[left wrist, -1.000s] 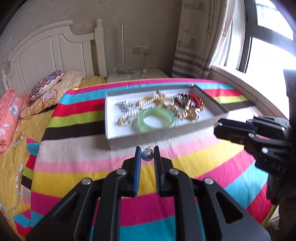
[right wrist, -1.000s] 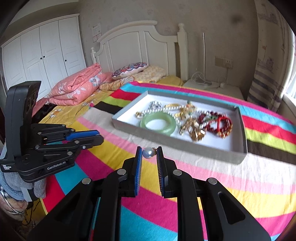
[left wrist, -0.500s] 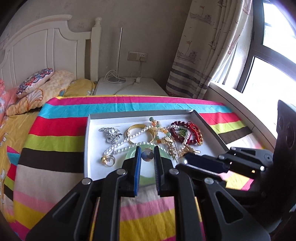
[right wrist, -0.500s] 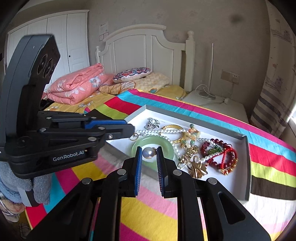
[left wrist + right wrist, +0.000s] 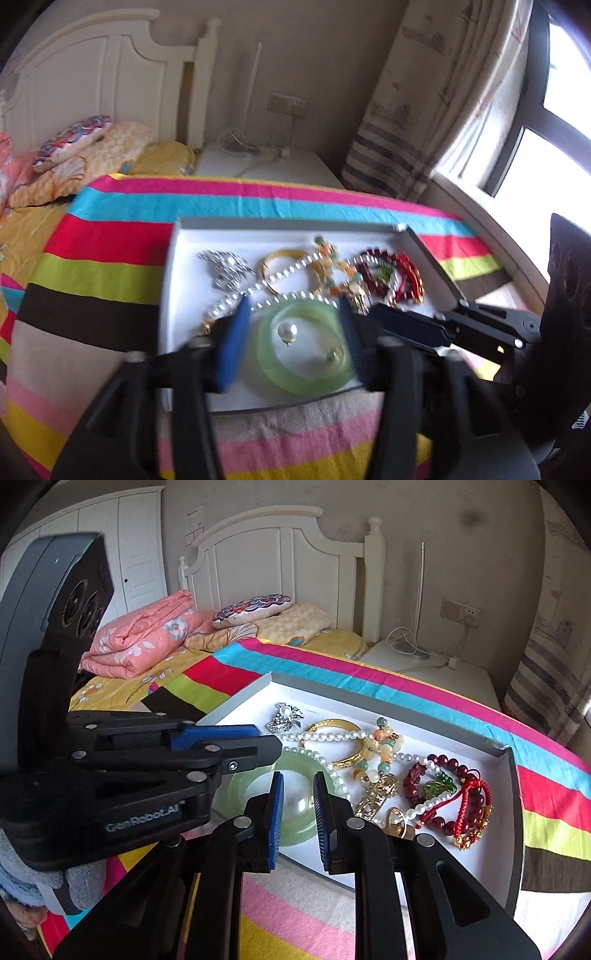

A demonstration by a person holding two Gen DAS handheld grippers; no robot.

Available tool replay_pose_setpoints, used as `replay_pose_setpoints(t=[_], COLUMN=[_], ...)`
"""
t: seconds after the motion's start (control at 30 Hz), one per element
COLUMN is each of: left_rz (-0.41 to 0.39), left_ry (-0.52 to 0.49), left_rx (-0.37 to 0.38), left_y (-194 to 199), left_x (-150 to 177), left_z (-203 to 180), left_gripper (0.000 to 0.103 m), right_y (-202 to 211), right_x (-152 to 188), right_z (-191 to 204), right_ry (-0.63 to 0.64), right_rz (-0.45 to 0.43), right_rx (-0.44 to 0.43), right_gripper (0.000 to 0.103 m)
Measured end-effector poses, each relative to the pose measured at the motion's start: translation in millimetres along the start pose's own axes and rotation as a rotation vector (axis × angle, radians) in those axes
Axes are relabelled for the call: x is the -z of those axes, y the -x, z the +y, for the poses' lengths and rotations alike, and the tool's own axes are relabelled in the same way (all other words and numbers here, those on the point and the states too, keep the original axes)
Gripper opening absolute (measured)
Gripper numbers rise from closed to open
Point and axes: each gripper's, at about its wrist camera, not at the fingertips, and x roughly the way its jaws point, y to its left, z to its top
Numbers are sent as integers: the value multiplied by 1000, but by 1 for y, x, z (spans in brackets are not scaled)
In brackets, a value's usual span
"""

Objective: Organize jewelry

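My left gripper (image 5: 292, 302) hangs over the near end of the white jewelry tray (image 5: 288, 223), its jaws opening. A pearl earring (image 5: 287, 331) sits free between them, touching neither blue pad, inside the ring of the green jade bangle (image 5: 314, 384). My right gripper (image 5: 298, 779) is shut on a second pearl earring (image 5: 298, 805) just above the same bangle (image 5: 236, 794). The two grippers are close together. In the left wrist view the right gripper (image 5: 373, 312) reaches in from the right. In the right wrist view the left gripper (image 5: 275, 744) reaches in from the left.
The tray (image 5: 369, 686) holds a silver brooch (image 5: 286, 716), a gold bangle (image 5: 332, 725), a pearl strand (image 5: 332, 734) and red bead bracelets (image 5: 454, 775). It lies on a striped blanket (image 5: 295, 915). Pillows and a folded quilt (image 5: 144, 638) lie by the headboard, with a nightstand (image 5: 258, 170) behind.
Both grippers came forward from the blanket to over the tray's near end. The left jaws opened and let go of their pearl earring, which now lies within the jade bangle's ring.
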Motion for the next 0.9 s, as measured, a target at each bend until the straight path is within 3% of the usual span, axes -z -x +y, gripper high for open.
replay_pose_setpoints(t=[0.1, 0.13, 0.2, 0.23, 0.27, 0.3, 0.33, 0.37, 0.43, 0.5, 0.6, 0.77, 0.9], left_rz=[-75, -100, -192, -239, -283, -306, -317, -318, -297, -279, -224, -171, -155], left_ry=[29, 28, 4, -10, -21, -22, -17, -1, 30, 45, 40, 0, -29], left_rx=[-24, -42, -106, -136, -162, -175, -182, -192, -228, -265, -251, -327, -326], left_y=[22, 31, 54, 65, 76, 83, 87, 89, 88, 82, 68, 56, 50], left_x=[-8, -11, -16, -16, -17, -17, -17, -15, -9, 1, 16, 31, 37], left_z=[3, 2, -6, -11, -17, -21, -23, -25, -24, -25, -23, -22, -26], left_gripper=[76, 84, 100, 101, 101, 101, 101, 101, 101, 101, 101, 101, 101], right_y=[14, 20, 42, 50, 63, 73, 82, 90, 101, 102, 98, 87, 73], right_x=[-2, -3, -6, -7, -7, -6, -5, -2, 6, 15, 26, 38, 46], right_z=[-10, -14, -21, -24, -27, -29, -31, -31, -29, -27, -27, -29, -29], right_ry=[-57, -81, -125, -138, -157, -172, -185, -191, -188, -197, -222, -243, -259], right_rz=[-30, -46, -102, -126, -162, -188, -212, -236, -254, -232, -207, -186, -133], right_rx=[-14, -23, -31, -31, -28, -21, -13, -6, 37, 98, 146, 227, 293], right_gripper=[19, 19, 20, 22, 32, 52, 62, 69, 70, 77, 86, 86, 86])
